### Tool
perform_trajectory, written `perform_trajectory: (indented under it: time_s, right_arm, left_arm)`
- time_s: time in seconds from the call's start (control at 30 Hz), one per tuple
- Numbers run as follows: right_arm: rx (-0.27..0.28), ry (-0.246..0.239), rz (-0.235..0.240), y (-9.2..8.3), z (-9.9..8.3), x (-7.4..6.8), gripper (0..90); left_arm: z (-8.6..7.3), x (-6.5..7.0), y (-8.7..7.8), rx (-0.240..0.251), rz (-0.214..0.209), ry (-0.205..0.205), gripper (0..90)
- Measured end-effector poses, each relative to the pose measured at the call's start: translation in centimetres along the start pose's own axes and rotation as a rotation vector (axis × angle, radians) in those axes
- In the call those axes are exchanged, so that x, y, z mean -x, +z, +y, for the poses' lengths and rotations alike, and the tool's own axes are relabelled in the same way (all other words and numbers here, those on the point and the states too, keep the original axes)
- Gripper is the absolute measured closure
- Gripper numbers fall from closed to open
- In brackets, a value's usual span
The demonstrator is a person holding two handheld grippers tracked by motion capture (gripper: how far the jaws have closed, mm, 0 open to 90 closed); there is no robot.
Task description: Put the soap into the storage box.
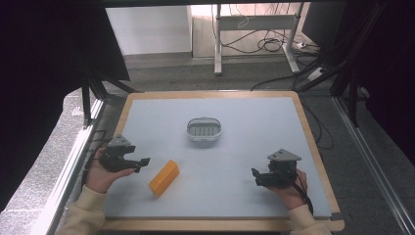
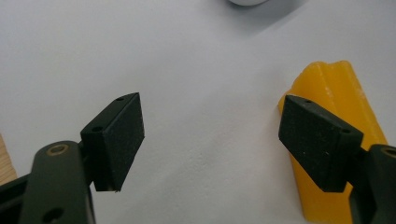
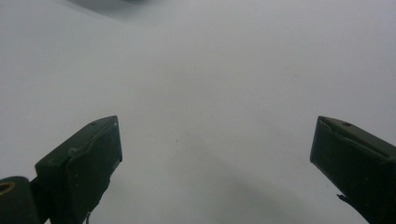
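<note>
An orange-yellow bar [image 1: 164, 177] lies on the grey mat, near the front left of centre. My left gripper [image 1: 138, 163] sits just left of it, open, with bare mat between its jaws. In the left gripper view the bar [image 2: 332, 88] lies behind the right-hand jaw, outside the gap of the left gripper [image 2: 212, 126]. A white oval dish [image 1: 203, 129] with a ribbed inside stands at the middle of the mat. My right gripper [image 1: 255, 177] rests at the front right, open and empty; in its own view the right gripper [image 3: 217, 142] has only mat between its jaws.
The grey mat [image 1: 254, 122] lies on a wooden table [image 1: 210, 93] whose edge frames it. Metal rails run along both sides. Beyond the far edge are a desk frame's legs [image 1: 218, 54] and loose cables on the floor.
</note>
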State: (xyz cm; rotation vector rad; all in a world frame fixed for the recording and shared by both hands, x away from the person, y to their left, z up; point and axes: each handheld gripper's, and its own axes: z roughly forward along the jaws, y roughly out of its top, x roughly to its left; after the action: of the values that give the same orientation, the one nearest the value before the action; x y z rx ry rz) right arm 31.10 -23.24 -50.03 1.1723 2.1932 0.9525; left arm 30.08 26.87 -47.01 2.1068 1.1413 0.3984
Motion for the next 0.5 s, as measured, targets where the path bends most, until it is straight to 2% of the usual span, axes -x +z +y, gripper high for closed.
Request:
perform_trajectory:
  time_s: [0.13, 0.2, 0.3, 0.33, 0.5]
  right_arm:
    - [0.014, 0.036, 0.006, 0.1, -0.1, 0.7, 3.5]
    - [0.004, 0.068, 0.02, 0.3, -0.4, 1.3, 4.2]
    - [0.005, 0.075, 0.018, 0.3, -0.6, 1.4, 4.6]
    - [0.014, 0.067, 0.014, 0.0, -0.6, 1.3, 5.1]
    - [0.019, 0.054, 0.004, -0.1, -0.6, 1.1, 5.9]
  left_arm:
    - [0.1, 0.0, -0.1, -0.001, -0.003, -0.005, 22.6]
    - [0.1, 0.0, -0.1, -0.007, -0.011, -0.015, 23.0]
    - [0.2, 0.1, -0.2, -0.002, -0.024, -0.036, 23.3]
    - [0.4, 0.3, -0.6, 0.015, -0.052, -0.058, 23.6]
    - [1.1, 1.1, -1.7, 0.025, -0.06, -0.051, 25.1]
